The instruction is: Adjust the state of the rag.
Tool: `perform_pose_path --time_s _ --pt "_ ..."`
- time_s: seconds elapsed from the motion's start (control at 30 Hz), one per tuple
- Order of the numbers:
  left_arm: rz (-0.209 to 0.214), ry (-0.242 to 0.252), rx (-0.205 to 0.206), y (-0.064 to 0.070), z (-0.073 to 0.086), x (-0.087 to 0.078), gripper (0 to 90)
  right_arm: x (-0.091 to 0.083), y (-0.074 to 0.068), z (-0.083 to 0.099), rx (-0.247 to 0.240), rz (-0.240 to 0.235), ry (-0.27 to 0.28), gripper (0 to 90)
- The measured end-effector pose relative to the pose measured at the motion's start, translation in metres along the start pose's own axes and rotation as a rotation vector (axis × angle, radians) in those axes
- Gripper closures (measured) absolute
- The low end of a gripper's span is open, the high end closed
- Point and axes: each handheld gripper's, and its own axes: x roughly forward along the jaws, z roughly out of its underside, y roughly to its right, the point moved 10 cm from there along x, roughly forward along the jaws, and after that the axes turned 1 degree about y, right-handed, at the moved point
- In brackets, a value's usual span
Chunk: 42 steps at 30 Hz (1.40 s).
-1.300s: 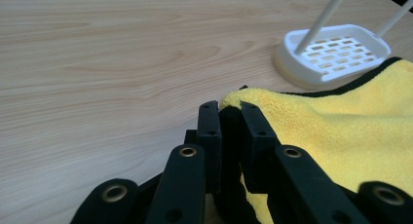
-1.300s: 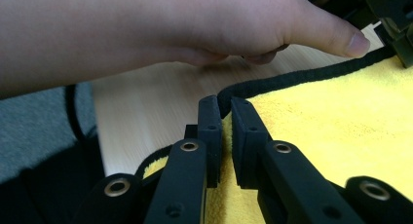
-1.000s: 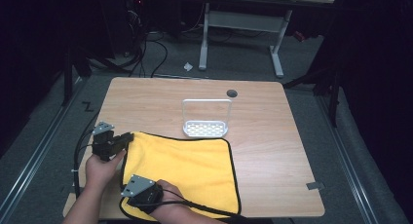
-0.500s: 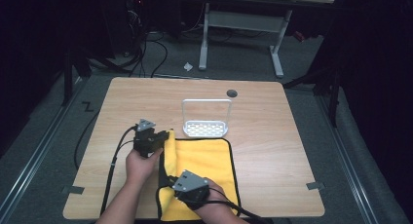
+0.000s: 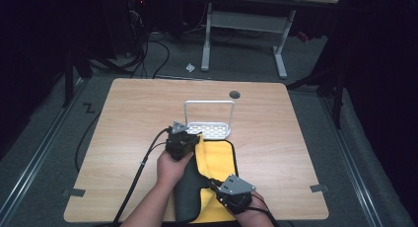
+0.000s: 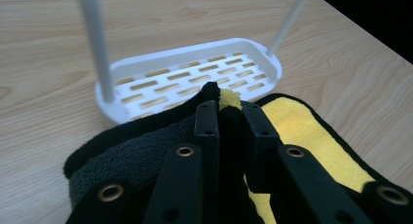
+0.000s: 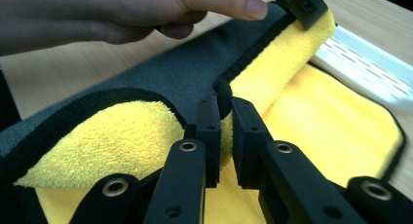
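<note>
A yellow cloth (image 5: 218,160) with a grey underside (image 5: 187,195) and black edging lies on the wooden table (image 5: 276,123), its left half folded over toward the right. My left gripper (image 5: 196,138) is shut on the cloth's far corner (image 6: 229,98), just in front of a white slotted rack (image 5: 211,131). Near the table's front edge my right gripper (image 5: 215,183) is shut on the folded black edge (image 7: 223,95). In the right gripper view the left gripper (image 7: 307,6) pinches the far corner beyond a hand (image 7: 146,14).
The white rack (image 6: 195,78) has a tall hoop handle (image 5: 209,103) and touches the cloth's far edge. A dark round hole (image 5: 235,94) sits at the table's back. Cables (image 5: 135,172) trail off the front left. Bare wood lies left and right of the cloth.
Both grippers have moved right, carrying the cloth's left edge over its yellow side. The grey underside now faces up on the left, and the left gripper has reached the rack.
</note>
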Motion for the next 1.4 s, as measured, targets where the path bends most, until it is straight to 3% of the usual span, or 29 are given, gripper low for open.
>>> perform_pose_path --time_s 0.13,0.27,0.53,0.8,0.9,1.03,1.2,1.23,1.4 --pt "0.009 0.004 -0.014 0.010 -0.004 0.008 78.5 -0.008 0.006 0.010 0.008 0.017 -0.009 83.6" --pt "0.008 -0.016 0.009 0.018 -0.005 0.015 78.1 -0.014 0.010 0.017 0.001 0.030 -0.016 83.4" --pt "0.036 -0.005 0.013 0.035 -0.014 0.021 76.4 -0.029 0.023 0.026 0.031 0.063 -0.008 83.3" --pt "0.048 -0.026 0.015 0.044 -0.011 0.033 75.6 -0.031 0.024 0.034 0.027 0.069 -0.035 82.8" --pt "0.057 -0.038 0.005 0.046 -0.008 0.039 74.5 -0.029 0.026 0.040 0.001 0.078 -0.066 82.4" --pt "0.063 -0.043 0.008 0.049 -0.006 0.044 72.6 -0.029 0.026 0.048 0.009 0.062 -0.095 80.4" --pt "0.123 -0.018 -0.006 0.061 -0.010 0.045 56.3 -0.033 0.025 0.049 0.021 0.043 -0.083 71.7" --pt "0.127 -0.010 -0.005 0.063 -0.011 0.044 48.1 -0.036 0.028 0.045 0.037 0.045 -0.057 68.0" --pt "0.159 0.015 0.002 0.070 -0.016 0.035 37.1 -0.043 0.040 0.038 0.061 0.091 -0.009 64.8"
